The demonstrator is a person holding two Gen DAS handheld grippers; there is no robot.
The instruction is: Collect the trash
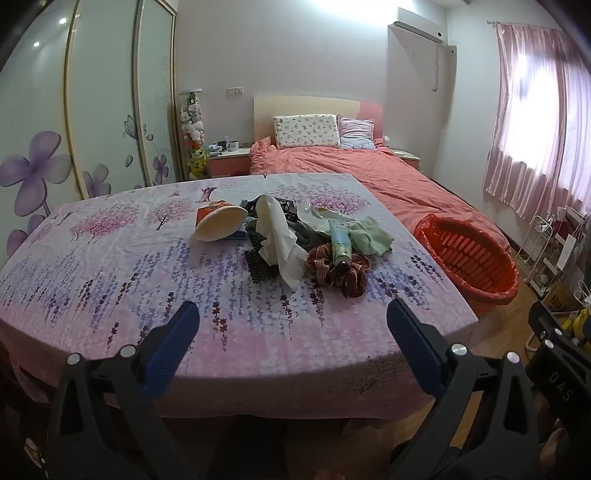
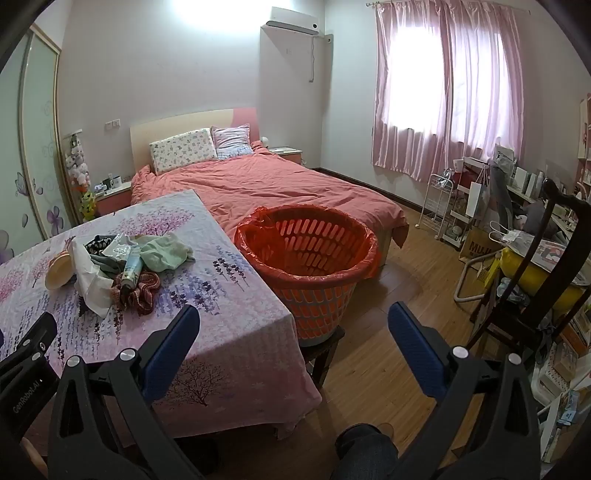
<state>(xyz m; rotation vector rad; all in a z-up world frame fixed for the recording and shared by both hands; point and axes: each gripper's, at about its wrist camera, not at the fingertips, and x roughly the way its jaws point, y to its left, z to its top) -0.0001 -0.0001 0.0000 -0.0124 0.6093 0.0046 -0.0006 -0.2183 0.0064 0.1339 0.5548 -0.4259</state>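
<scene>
A bed (image 2: pixel 280 184) with a salmon-pink cover stands against the far wall, two pillows (image 2: pixel 183 149) propped at its pale headboard. Pink curtains (image 2: pixel 436 85) hang over the bright window, and an air conditioner (image 2: pixel 293 20) sits high on the wall. A wardrobe (image 1: pixel 103 110) with purple flower decals runs along the left. A white wire rack (image 2: pixel 439 203) and a dark wooden chair (image 2: pixel 535 266) stand on the wooden floor (image 2: pixel 388 295).

On my other tool's black body (image 1: pixel 559 384), at the right edge of my left view, I read "DAS". In my right view, "GenRobot.AI" runs along the black tool (image 2: pixel 26 373) at lower left, and "MUJ" shows on a brown paper bag (image 2: pixel 476 246) at right.
</scene>
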